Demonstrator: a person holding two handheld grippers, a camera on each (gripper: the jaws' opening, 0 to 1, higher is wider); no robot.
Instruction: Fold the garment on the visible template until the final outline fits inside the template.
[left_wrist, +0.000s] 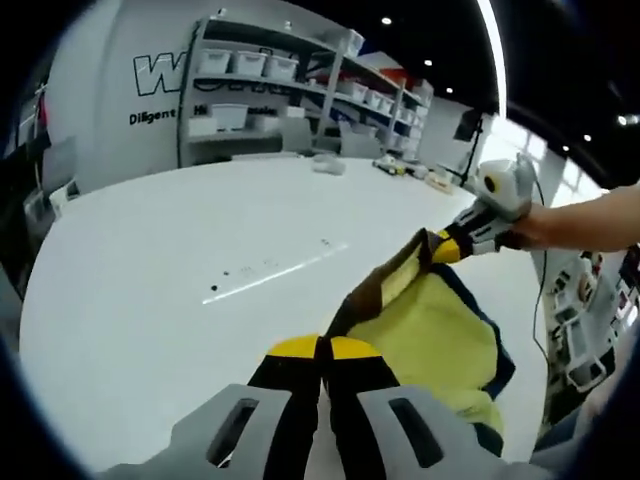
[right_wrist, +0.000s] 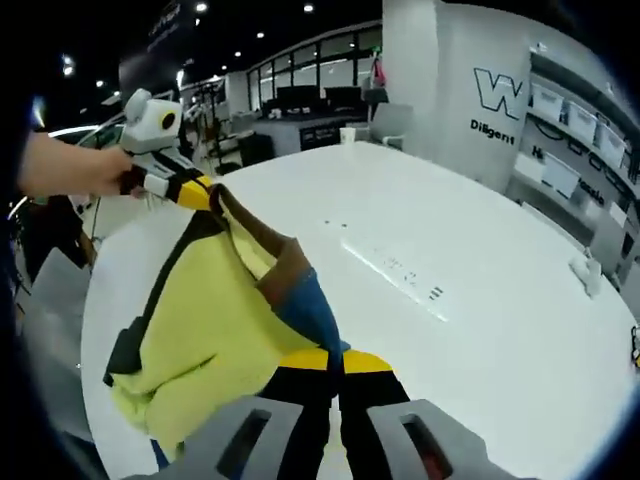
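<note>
In the left gripper view, a white table (left_wrist: 150, 260) is being shown before storage shelves (left_wrist: 290, 85) and a wall lettered "Diligent". The left gripper (left_wrist: 322, 347), jaws closed, is pinching the yellow garment (left_wrist: 430, 335); the right gripper (left_wrist: 447, 245) is clamping its far edge.

In the right gripper view, the garment (right_wrist: 215, 320) is being held stretched above the table (right_wrist: 480, 300), both grippers (right_wrist: 333, 358) (right_wrist: 200, 193) clamped on it, beside a "Diligent" wall.

My left gripper (left_wrist: 322, 348) pinches the brown edge of the yellow garment (left_wrist: 430, 335) with its jaws closed. At two o'clock the right gripper (left_wrist: 447, 245) clamps another corner, lifting the cloth above the white table (left_wrist: 170, 260), whose template line (left_wrist: 275, 272) runs at eleven o'clock.
</note>
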